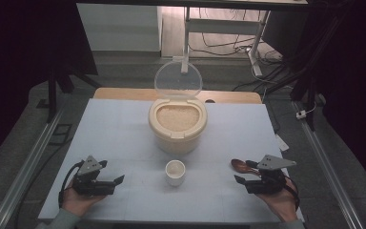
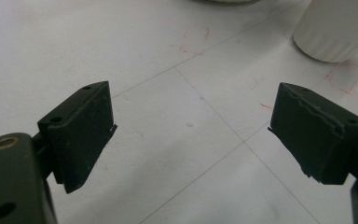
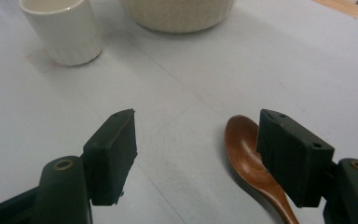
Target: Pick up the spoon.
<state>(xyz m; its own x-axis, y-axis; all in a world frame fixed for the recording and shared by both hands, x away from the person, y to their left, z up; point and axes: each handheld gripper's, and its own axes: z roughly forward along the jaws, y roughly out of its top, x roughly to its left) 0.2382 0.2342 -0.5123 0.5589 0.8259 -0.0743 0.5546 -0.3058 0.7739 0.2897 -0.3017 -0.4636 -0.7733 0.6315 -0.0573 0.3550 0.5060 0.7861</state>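
Right claw [image 1: 241,177] rests on desk [image 1: 119,138], jaws wide, empty, dark brown wooden spoon [image 3: 251,161] just beside one jaw, ready for pickup. Left claw [image 1: 118,180] wide, empty, low on desk. Small white ribbed cup [image 1: 175,171] stands between claws, before cream rice container [image 1: 177,125], clear lid [image 1: 177,80] upright: likely scooping layout. Right claw view shows spoon bowl against jaw; high view shows rice inside container.
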